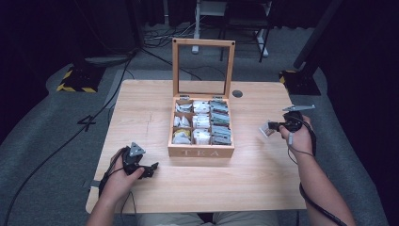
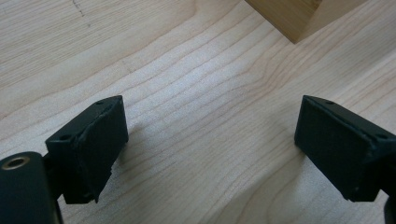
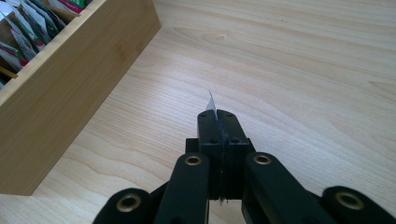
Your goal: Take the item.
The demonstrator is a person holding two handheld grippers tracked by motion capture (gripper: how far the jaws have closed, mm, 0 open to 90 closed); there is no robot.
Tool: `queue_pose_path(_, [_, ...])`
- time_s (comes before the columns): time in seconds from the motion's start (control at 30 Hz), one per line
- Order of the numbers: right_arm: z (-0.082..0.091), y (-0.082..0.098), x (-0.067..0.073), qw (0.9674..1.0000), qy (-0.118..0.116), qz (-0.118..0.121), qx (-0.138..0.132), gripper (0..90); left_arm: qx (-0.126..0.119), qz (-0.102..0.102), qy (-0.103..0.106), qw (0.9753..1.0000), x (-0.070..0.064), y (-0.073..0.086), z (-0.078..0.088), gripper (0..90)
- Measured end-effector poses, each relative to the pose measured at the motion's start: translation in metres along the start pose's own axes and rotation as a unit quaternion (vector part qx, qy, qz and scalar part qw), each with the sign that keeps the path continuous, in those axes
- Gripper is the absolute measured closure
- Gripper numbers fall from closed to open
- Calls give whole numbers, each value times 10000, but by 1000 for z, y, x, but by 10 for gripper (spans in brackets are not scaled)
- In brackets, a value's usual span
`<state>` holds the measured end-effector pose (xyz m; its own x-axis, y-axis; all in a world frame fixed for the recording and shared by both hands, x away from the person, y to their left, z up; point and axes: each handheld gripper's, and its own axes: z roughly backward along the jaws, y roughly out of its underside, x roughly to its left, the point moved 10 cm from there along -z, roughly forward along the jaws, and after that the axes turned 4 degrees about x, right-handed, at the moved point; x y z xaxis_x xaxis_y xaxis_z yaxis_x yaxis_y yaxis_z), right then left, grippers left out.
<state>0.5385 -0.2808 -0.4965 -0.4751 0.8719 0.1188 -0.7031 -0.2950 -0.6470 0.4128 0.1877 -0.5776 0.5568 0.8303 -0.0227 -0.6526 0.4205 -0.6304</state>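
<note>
Jaws pressed together on a thin white tea sachet [image 3: 212,101]: that is how my right gripper [image 3: 218,122] stands in its own view, with only a pale sliver of the packet poking up past the black tips and the rest clamped edge-on between them. From the high view the same right gripper [image 1: 272,127] hangs over the right side of the desk [image 1: 263,183], the sachet [image 1: 265,131] at its tip pointing left toward the tea box [image 1: 201,150], which stands just beside it but apart. My left gripper [image 1: 151,169] rests low at the near left of the desk, jaws spread wide with nothing but bare wood grain between them, and a corner of the box [image 2: 299,18] shows well ahead of it. Farther off, the box sits in the middle of the desk with its glass-paned lid [image 1: 203,68] standing upright at the back, and its compartments [image 1: 202,123] are packed with sachets standing on edge. I judge that the coming move turns on one relation: the open compartments lie to the left of the held sachet and slightly farther from me, so the right hand [image 1: 297,136], the nearer one, must carry it leftward over the box wall, thin edge down, whichever slot is meant.
</note>
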Motion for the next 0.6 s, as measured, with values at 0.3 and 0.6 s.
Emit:
queue_pose_path(0.3, [-6, 6, -1, 9998, -5, -100, 171, 900, 1, 0, 0, 10000, 0, 0, 0, 102])
queue_pose_path(0.6, [-11, 15, -13, 9988, 238, -296, 319, 859, 1, 2, 1, 10000, 0, 0, 0, 102])
